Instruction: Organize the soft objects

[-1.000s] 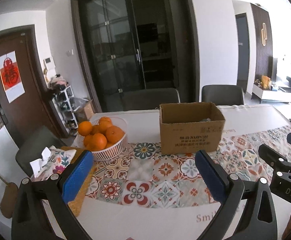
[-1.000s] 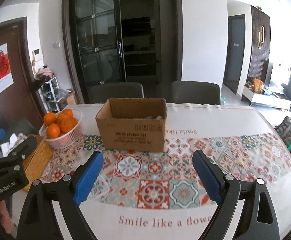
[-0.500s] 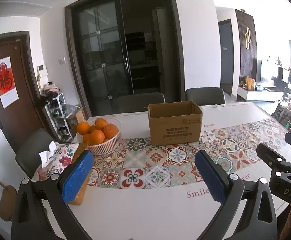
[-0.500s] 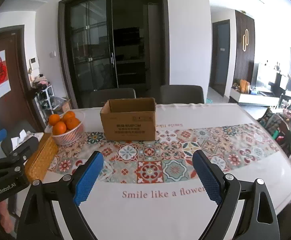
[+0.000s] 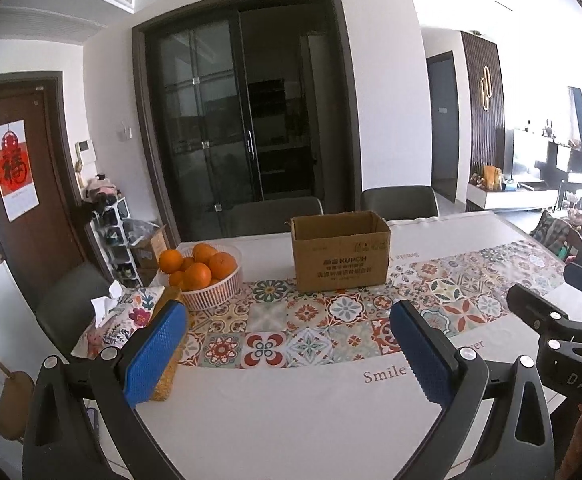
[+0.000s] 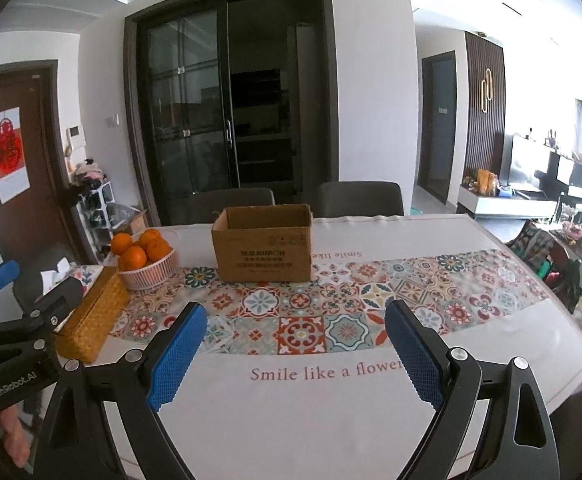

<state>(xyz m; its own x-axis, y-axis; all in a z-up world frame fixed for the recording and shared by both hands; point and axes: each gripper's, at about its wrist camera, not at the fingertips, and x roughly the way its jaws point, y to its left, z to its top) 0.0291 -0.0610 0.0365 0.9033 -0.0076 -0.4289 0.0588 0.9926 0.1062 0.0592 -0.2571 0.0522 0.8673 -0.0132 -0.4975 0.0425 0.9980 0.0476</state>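
Both grippers have been drawn back from the table (image 6: pixel 331 420) since the earlier frames, so that the box (image 6: pixel 265 254) now appears smaller and farther off and the near white margin of the tablecloth (image 6: pixel 299 320) is exposed. The left gripper (image 5: pixel 287 354) and the right gripper (image 6: pixel 295 354) are held with jaws spread wide and nothing between the blue pads. No soft object is seen loose on the cloth; the box stands open at the far middle, and its contents cannot be made out from this angle. A bowl of oranges (image 5: pixel 207 280) stands left of the box, and a floral tissue cover (image 5: pixel 127 316) lies near it at the left edge beside a woven holder (image 6: pixel 91 320). The step in hand is judged to be a withdrawal, possibly at the close of the task. It is best done with both grippers kept level and apart, so that neither is knocked against the other, and with the jaws left released until a further object is located.
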